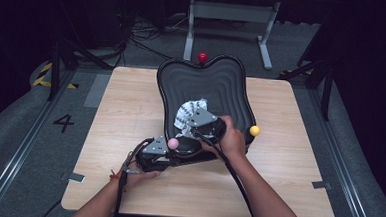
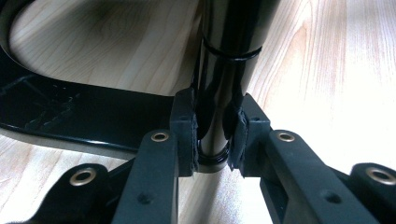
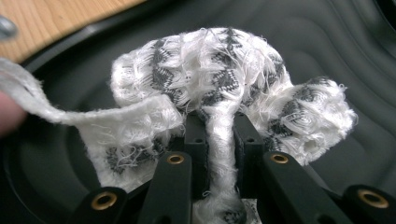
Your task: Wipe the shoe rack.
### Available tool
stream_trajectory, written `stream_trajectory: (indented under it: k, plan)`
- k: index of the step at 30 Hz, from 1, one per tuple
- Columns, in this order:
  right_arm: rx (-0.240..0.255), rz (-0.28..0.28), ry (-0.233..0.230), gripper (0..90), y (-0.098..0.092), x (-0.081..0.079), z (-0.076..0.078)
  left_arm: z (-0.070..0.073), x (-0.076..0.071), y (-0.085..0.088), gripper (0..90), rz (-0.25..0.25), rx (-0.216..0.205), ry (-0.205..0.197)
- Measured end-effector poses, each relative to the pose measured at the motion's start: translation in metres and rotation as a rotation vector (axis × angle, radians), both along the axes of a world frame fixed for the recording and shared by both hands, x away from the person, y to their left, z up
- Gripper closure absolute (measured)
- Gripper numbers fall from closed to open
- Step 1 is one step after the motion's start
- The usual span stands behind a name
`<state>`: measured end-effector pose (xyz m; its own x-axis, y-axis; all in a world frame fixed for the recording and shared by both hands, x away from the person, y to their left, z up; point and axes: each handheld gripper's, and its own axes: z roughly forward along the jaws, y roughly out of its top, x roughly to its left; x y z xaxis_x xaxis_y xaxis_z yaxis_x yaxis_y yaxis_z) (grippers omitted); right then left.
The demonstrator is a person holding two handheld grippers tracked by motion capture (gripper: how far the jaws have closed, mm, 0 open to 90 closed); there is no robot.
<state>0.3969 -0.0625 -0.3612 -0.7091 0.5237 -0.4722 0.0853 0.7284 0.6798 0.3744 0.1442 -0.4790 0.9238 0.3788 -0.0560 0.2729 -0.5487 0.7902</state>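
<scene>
The cloth is clamped in the right gripper over the black tray. The left gripper clamps the tray's leg; bare table surrounds both.

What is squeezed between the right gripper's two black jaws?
A fold of the white-and-grey cloth, pinched by the right gripper over the black tray, seen in the right gripper view.

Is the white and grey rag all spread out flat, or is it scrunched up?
Scrunched up. The rag sits bunched in a lump on the black tray, with a fold pinched between the right tongs.
</scene>
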Motion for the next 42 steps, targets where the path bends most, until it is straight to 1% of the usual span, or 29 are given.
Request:
stream_trajectory:
  k: [5,9,10,15,18,20,22,27,29,31,32,33,36,38,42]
  plan:
    - [0.005,0.025,-0.009,79.6,0.017,-0.004,-0.001,0.0,0.0,0.0,73.7,0.0,0.001,-0.001]
    - [0.006,0.033,-0.013,79.6,0.025,-0.006,-0.001,0.0,0.0,0.0,73.6,0.002,0.0,-0.001]
    - [0.003,0.033,-0.016,79.6,0.026,-0.006,-0.001,0.0,0.0,0.0,73.6,0.003,0.0,-0.001]
    - [0.041,0.034,0.007,79.8,0.019,-0.003,-0.002,0.0,0.0,0.0,73.6,0.001,0.002,0.001]
    - [0.038,0.015,0.001,79.9,0.013,-0.002,-0.002,0.0,0.0,0.0,73.6,0.001,0.001,0.002]
    - [0.035,-0.006,-0.006,80.0,0.005,0.0,-0.002,0.0,0.0,0.0,73.6,0.001,0.001,-0.001]
    - [0.043,-0.019,0.006,80.0,-0.003,0.002,-0.001,0.0,0.0,0.0,73.6,0.001,0.001,-0.001]
    - [0.025,-0.094,0.005,80.0,-0.027,0.008,0.0,0.0,0.0,0.0,73.6,-0.001,0.003,-0.002]
    - [0.002,-0.123,-0.004,80.0,-0.036,0.009,0.0,0.0,0.0,0.0,73.6,-0.002,0.003,-0.002]
    - [-0.003,-0.152,0.005,80.0,-0.047,0.012,0.001,0.0,0.0,0.0,73.6,-0.002,0.004,-0.001]
    - [-0.003,-0.152,0.005,80.0,-0.047,0.012,0.001,0.0,0.0,0.0,73.6,-0.002,0.004,-0.001]
    - [-0.012,-0.186,0.009,80.0,-0.06,0.015,0.001,0.0,0.0,0.0,73.6,-0.002,0.003,0.003]
    - [-0.024,-0.21,0.019,80.1,-0.072,0.019,0.003,0.0,0.0,0.0,73.6,-0.002,0.006,0.004]
    - [-0.053,-0.239,0.016,80.1,-0.08,0.021,0.005,0.0,0.0,0.0,73.6,-0.003,0.006,0.003]
    - [-0.044,-0.274,0.034,80.4,-0.097,0.026,0.005,0.0,0.0,0.0,73.6,-0.002,0.004,0.005]
